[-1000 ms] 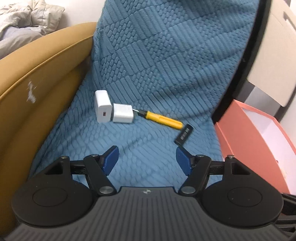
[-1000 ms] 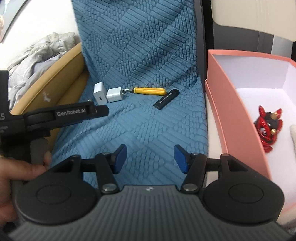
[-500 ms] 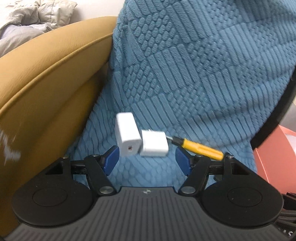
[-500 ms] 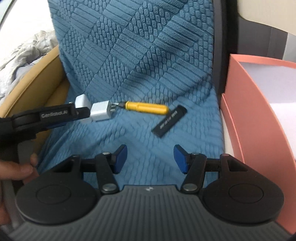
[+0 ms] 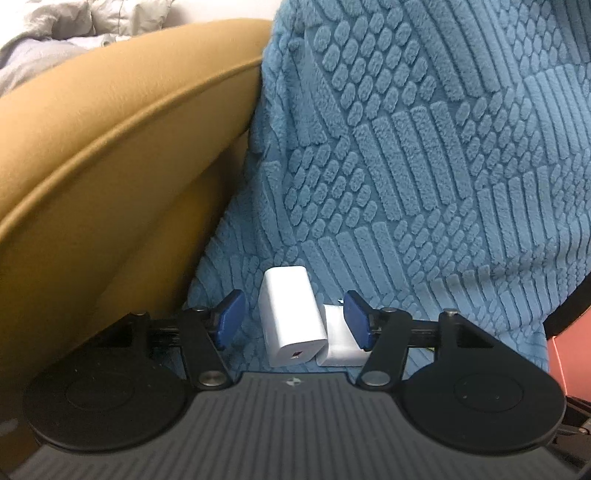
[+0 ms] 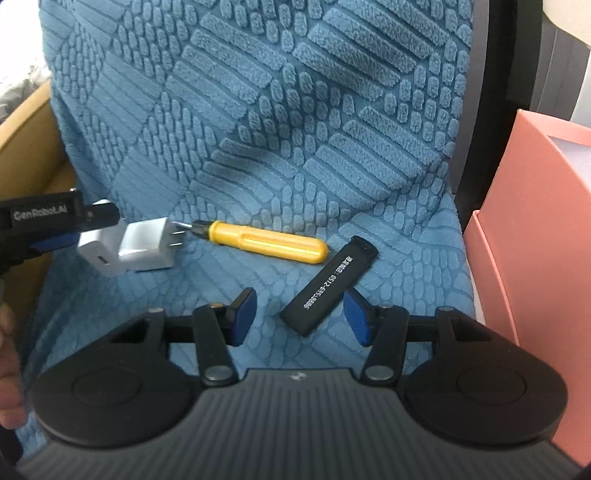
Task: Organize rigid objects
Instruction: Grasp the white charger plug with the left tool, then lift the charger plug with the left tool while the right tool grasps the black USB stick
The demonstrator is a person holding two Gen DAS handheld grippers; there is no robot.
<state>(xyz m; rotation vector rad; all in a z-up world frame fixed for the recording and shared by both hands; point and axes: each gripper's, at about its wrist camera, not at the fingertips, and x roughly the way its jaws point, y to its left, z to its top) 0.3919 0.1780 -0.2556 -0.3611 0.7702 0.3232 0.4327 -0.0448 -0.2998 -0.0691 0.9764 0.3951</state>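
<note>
Two white chargers lie side by side on the blue textured blanket [image 5: 424,192]. My left gripper [image 5: 293,319] is open, its blue pads on either side of the taller charger [image 5: 290,319]; the second charger [image 5: 338,341] sits against the right pad. In the right wrist view the chargers [image 6: 144,245] lie left of a yellow screwdriver [image 6: 266,245] and a black lighter [image 6: 328,284]. My right gripper [image 6: 299,317] is open, with the lighter's near end between its pads. The left gripper's finger [image 6: 55,214] shows over the chargers.
A tan sofa arm [image 5: 110,155] rises on the left. A pink box [image 6: 535,229] stands at the right of the blanket. Grey bedding [image 5: 74,22] lies beyond the sofa arm.
Both grippers have moved forward and down. The left now straddles the taller charger; the right now has the lighter's end between its pads. Both stayed open.
</note>
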